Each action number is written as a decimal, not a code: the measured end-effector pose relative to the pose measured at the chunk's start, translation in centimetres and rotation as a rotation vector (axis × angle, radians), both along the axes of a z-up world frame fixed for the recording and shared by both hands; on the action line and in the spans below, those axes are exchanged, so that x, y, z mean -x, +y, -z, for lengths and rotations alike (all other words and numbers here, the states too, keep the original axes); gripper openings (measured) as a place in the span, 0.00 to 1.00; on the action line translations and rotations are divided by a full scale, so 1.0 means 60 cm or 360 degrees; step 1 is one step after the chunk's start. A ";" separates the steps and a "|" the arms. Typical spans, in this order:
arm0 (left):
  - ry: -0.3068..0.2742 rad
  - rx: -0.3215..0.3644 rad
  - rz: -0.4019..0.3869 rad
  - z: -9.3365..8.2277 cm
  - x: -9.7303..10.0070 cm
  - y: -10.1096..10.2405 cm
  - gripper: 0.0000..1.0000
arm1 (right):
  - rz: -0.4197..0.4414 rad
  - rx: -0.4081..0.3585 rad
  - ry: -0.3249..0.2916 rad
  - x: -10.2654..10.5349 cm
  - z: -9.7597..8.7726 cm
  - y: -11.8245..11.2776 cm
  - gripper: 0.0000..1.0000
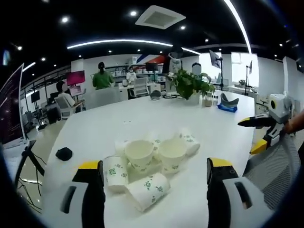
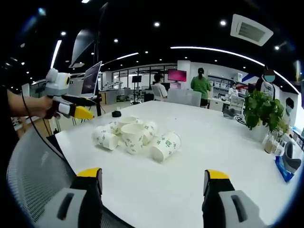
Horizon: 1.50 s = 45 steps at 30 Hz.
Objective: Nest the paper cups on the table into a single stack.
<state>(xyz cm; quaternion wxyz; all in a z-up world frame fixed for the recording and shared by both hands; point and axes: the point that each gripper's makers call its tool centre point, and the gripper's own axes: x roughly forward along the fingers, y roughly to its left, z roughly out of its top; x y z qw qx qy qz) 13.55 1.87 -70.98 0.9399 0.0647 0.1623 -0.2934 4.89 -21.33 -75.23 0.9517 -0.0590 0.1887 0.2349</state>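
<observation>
We see a large white table (image 1: 223, 128) with a smooth, glossy top that reflects the ceiling lights. The paper cups (image 1: 152, 166) lie in 1 loose cluster on the table, white with green print. In the left gripper view, 2 cups stand upright with open mouths at the cluster's centre, and the others lie tipped on their sides around them, touching one another. None of the cups we can see is nested in another.

The left gripper (image 1: 154, 173) has its 2 yellow-tipped jaws spread wide, 1 on each side of the cluster's near edge, with nothing between them. The right gripper (image 2: 152, 180) likewise holds its jaws wide apart over bare tabletop, well short of the cups (image 2: 133, 135). Each gripper also appears at the edge of the other's view, held in a hand beside the table.

Further items on the table:
1. A potted green plant (image 1: 190, 85) near the far end.
2. A blue packet (image 1: 227, 108) just beside the plant.
3. A small black object (image 1: 63, 153) near the table edge, apart from the cups.

A grey mesh chair back (image 2: 33, 175) stands against the table's near edge. The room is an open office with a dark ceiling, recessed spotlights, curved light strips and a ceiling vent (image 1: 159, 17). Several people (image 1: 102, 78) sit or stand at desks with monitors in the background.
</observation>
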 end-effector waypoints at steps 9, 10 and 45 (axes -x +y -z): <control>0.0068 0.0012 0.0050 0.014 -0.023 -0.028 0.81 | 0.0008 0.0005 0.0003 0.000 0.000 -0.001 0.88; 0.0077 0.0015 0.0058 0.016 -0.025 -0.032 0.80 | 0.0008 0.0007 0.0004 -0.001 0.000 -0.002 0.88; 0.0507 0.0159 0.0107 0.088 -0.076 -0.104 0.52 | -0.0002 0.0033 0.0056 0.004 0.009 0.000 0.82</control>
